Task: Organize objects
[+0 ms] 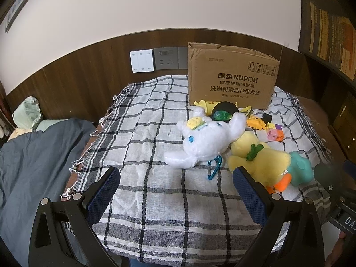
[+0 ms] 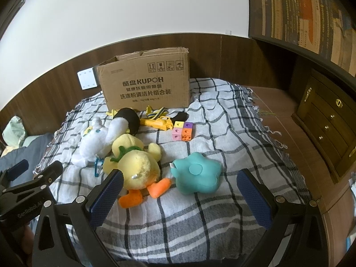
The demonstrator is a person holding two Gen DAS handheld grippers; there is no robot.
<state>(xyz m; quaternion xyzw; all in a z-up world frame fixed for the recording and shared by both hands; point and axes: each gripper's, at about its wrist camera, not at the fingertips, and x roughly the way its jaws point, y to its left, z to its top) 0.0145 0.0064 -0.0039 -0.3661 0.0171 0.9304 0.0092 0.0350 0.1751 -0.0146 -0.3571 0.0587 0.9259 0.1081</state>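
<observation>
A cardboard box (image 1: 231,75) stands at the back of a checked cloth (image 1: 144,133); it also shows in the right wrist view (image 2: 146,84). In front lie a white plush (image 1: 207,140), a yellow duck plush (image 2: 133,164), a teal star plush (image 2: 197,175), coloured cubes (image 2: 182,131), a yellow toy (image 2: 155,123), a black round toy (image 2: 130,116) and a teal carabiner (image 1: 214,166). My left gripper (image 1: 176,178) is open and empty, near the white plush. My right gripper (image 2: 180,181) is open, with the duck's feet and the star between its fingers.
A grey blanket (image 1: 33,160) lies to the left. Wall switches (image 1: 142,61) sit on the wood panel behind. A wooden drawer chest (image 2: 329,120) stands at the right, with bookshelves (image 2: 311,15) above.
</observation>
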